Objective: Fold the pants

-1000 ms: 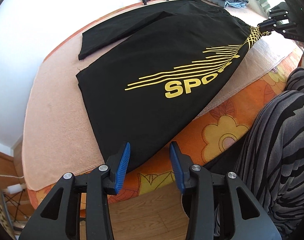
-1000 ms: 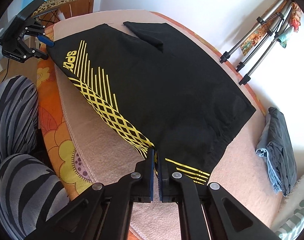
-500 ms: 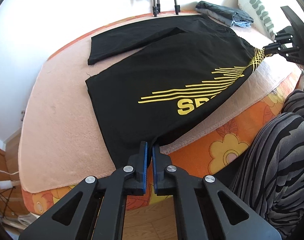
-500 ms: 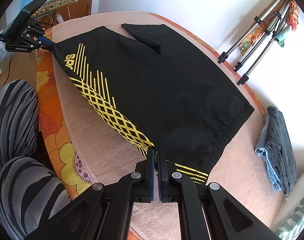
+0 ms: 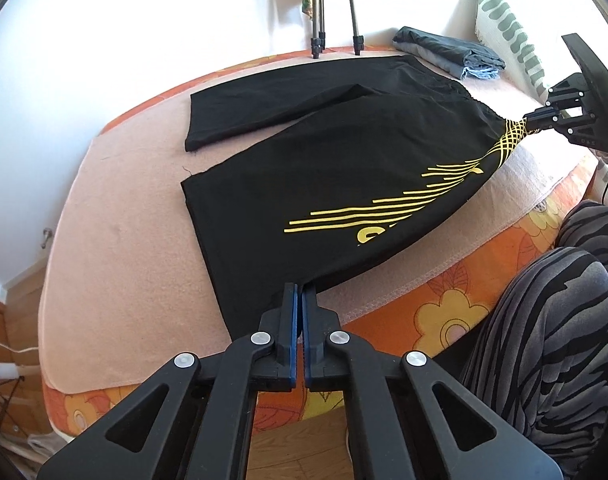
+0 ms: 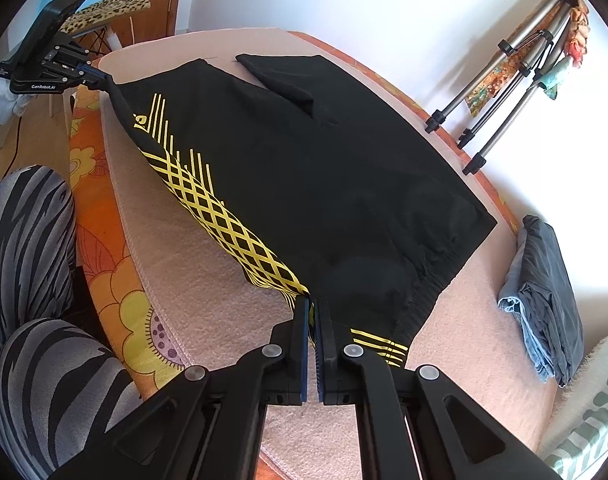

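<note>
Black pants (image 5: 323, 160) with yellow stripes and lettering lie spread on a pink blanket (image 5: 116, 240) over the bed. My left gripper (image 5: 302, 292) is shut on the near leg's hem corner. My right gripper (image 6: 312, 304) is shut on the waistband's near corner by the yellow lattice print (image 6: 232, 220). The near side seam is lifted off the blanket and stretched between both grippers. The far leg (image 5: 272, 100) lies flat. In the right wrist view the left gripper (image 6: 94, 76) shows at top left; in the left wrist view the right gripper (image 5: 531, 126) shows at right.
A folded grey and blue garment (image 5: 451, 54) lies at the bed's far end near a striped pillow (image 5: 507, 32). Tripod legs (image 6: 487, 120) lean on the white wall. The orange flowered mattress edge (image 5: 443, 312) and the person's striped legs (image 5: 551, 340) are near me.
My left gripper closed on the leg hem corner and lifted it. The near edge of the pants is now raised and taut between both grippers. The right gripper stayed shut on the waistband.
</note>
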The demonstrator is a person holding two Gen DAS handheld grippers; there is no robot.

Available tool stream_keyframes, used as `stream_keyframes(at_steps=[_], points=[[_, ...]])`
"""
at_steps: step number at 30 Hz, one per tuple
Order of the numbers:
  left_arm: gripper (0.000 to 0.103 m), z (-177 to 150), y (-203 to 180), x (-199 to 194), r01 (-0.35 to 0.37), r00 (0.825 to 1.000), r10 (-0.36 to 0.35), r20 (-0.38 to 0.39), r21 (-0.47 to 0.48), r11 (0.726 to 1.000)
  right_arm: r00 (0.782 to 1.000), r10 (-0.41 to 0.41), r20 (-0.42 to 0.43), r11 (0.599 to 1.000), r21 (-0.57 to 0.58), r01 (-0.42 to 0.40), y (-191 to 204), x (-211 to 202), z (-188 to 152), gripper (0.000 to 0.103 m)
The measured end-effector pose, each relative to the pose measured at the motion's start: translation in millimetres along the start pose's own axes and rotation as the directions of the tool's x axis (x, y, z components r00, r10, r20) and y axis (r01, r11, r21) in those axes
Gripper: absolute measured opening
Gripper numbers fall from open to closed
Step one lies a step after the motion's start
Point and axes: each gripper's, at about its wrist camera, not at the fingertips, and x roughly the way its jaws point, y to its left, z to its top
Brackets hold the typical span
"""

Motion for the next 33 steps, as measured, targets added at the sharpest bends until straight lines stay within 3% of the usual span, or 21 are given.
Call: stream_keyframes(at_steps=[5, 7, 11, 21, 33], points=[[0.001, -8, -4, 4, 0.0, 1.0, 0.0, -0.011, 0.017, 1.0, 1.0, -0.008, 0.005, 1.0, 0.0, 0.008, 0, -1, 3, 0.0], [0.001, -9, -6, 3, -0.03, 1.0, 0.03, -0.001, 0.031, 0.999, 1.0, -0.012, 0.005, 1.0, 0.0, 0.012, 0, -2, 3, 0.0], [0.001, 1, 2, -6, -0.043, 0.997, 0.044, 0.063, -0.017, 0.999, 1.0, -0.027, 0.008, 1.0, -0.003, 0.027, 0, -4, 3, 0.0], [0.001, 55, 26, -29, -0.073, 0.974, 0.082, 0.213, -0.049, 0.996, 0.992, -0.104, 0.065, 0.994, 0.022, 0.103, -20, -26, 24, 0.0], [0.001, 139, 64, -22, -0.1, 0.944, 0.106, 0.312, -0.037, 0.994, 0.977, -0.192, 0.092, 0.981, 0.031, 0.19, -68, -32, 71, 0.0]])
